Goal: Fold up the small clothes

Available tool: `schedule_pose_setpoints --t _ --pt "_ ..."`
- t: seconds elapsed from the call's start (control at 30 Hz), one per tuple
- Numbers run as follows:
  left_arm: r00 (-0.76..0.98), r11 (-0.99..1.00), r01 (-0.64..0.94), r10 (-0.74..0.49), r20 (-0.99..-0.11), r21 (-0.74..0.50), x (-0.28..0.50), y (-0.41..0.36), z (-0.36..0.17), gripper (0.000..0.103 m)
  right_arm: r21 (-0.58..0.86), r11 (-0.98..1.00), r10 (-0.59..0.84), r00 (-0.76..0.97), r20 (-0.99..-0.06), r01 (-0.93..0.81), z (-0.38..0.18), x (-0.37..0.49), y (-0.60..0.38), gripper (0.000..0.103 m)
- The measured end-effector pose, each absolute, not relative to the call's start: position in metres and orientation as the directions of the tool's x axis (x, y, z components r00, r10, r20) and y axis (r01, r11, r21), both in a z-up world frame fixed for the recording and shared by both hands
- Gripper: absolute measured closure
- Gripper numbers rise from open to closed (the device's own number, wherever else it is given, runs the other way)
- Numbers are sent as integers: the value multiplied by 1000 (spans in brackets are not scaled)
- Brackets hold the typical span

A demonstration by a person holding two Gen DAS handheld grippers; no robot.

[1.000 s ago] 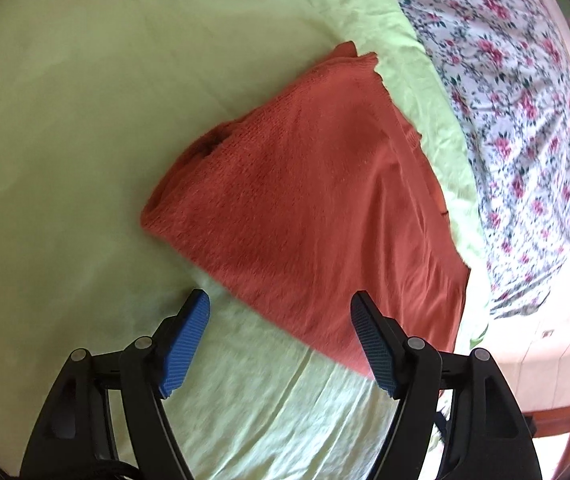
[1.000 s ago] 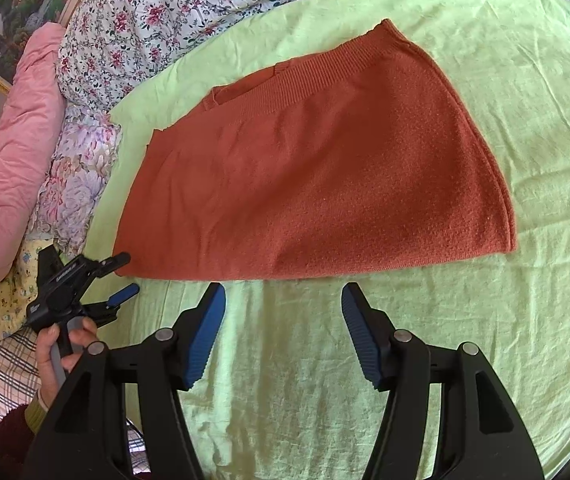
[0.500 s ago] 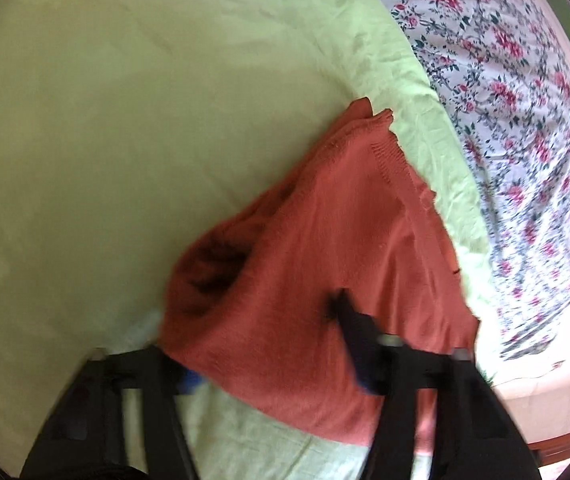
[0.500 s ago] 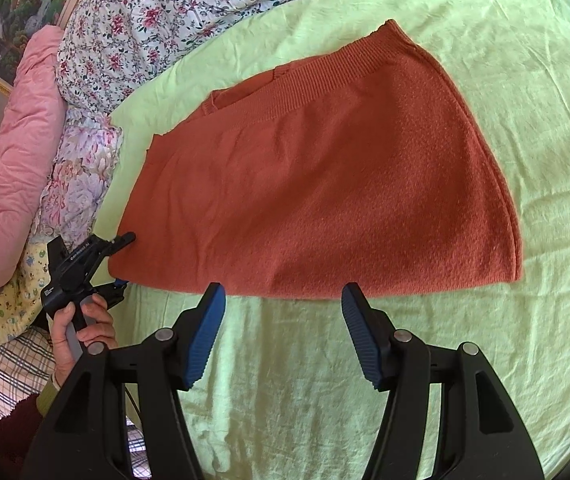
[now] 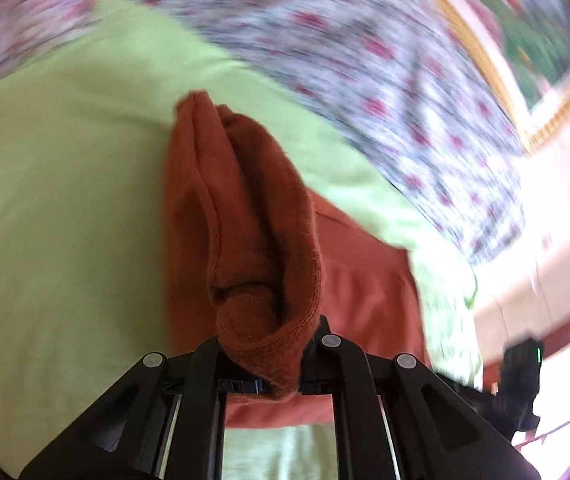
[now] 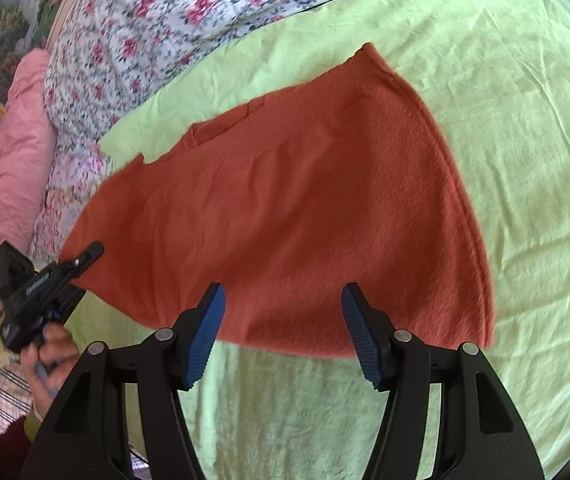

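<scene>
green sheet (image 6: 505,160) spread over the bed | rust knit garment (image 6: 285,208) lying flat on it, one corner bunched and raised | right gripper (image 6: 283,334) hovering above the near hem, fingers spread, gripping nothing | left gripper (image 5: 263,380) clenched on that bunched corner, a hand (image 6: 47,356) holding it

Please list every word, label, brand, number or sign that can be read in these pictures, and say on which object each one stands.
No text can be read.
Left gripper: a pale printed mark on its black body in the right wrist view, too small and blurred to read.
Orange garment, green sheet, floral cover: no writing shows.
</scene>
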State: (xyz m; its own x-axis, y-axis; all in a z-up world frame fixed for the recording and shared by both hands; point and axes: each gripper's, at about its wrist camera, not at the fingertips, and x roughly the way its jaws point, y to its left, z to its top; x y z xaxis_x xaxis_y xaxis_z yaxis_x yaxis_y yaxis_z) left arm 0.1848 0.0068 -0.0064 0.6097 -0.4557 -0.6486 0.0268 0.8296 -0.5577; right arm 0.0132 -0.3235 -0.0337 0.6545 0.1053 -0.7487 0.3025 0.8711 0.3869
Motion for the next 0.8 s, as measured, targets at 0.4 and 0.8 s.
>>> schedule_pose_setpoints --t 0.4,0.8 --pt "411 878 230 -478 -776 -419 187 -122 -57 95 507 812 220 651 -726 290 -33 79 -365 41" --pt "449 892 301 -444 -775 -337 177 -128 -36 95 515 839 356 538 -764 176 -56 222 -328 84"
